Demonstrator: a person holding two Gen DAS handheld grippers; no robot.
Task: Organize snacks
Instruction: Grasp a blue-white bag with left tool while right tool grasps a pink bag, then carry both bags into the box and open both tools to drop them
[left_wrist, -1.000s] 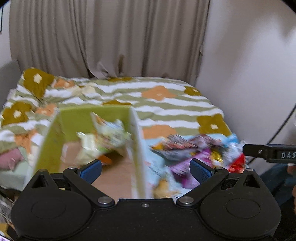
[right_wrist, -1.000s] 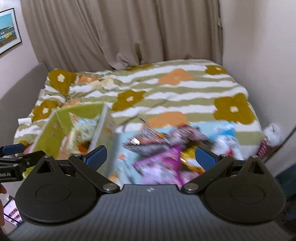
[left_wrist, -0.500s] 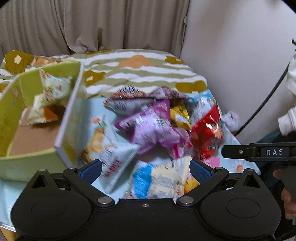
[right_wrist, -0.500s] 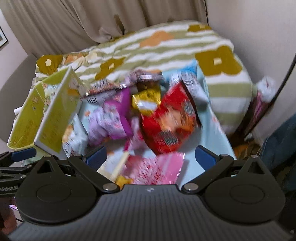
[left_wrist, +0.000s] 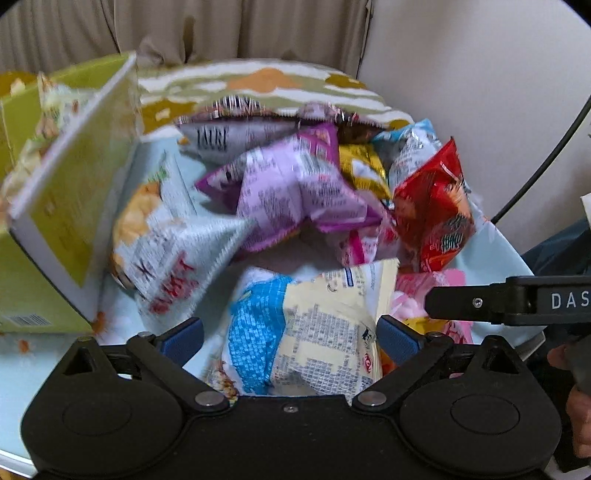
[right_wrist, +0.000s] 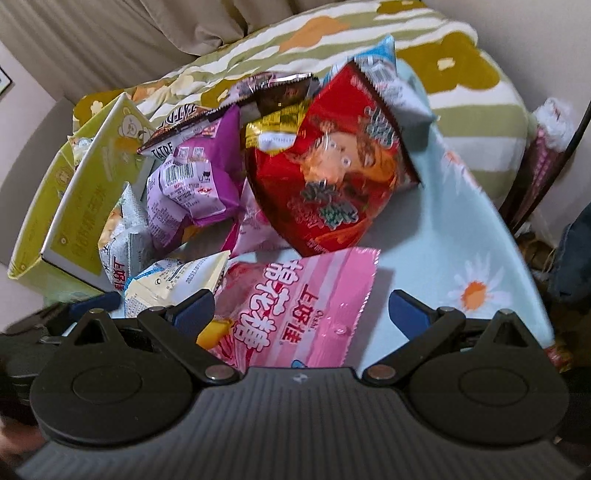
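Note:
Several snack bags lie heaped on a pale blue cloth (right_wrist: 461, 251). My left gripper (left_wrist: 290, 338) hangs low over a cream-and-blue bag (left_wrist: 317, 325); its jaws are closing with that bag between them, the pads not pressing on it. A purple bag (left_wrist: 295, 188), a red bag (left_wrist: 432, 214) and a grey-white bag (left_wrist: 173, 251) lie beyond. My right gripper (right_wrist: 300, 312) is open over a pink bag (right_wrist: 306, 295), below the red bag (right_wrist: 325, 177). An open green box (left_wrist: 55, 206) with a few snacks inside stands at the left.
The green box (right_wrist: 81, 206) borders the pile on its left side. A striped flowered bedspread (right_wrist: 472, 74) lies behind, with curtains and a wall beyond. A black cable (left_wrist: 546, 147) runs down the right wall. The right gripper's finger (left_wrist: 517, 299) reaches in beside my left one.
Both grippers have dropped toward the snack pile and tipped further downward. The bags now fill both views, and the green box has slid to the left edge. The left jaws stand slightly narrower.

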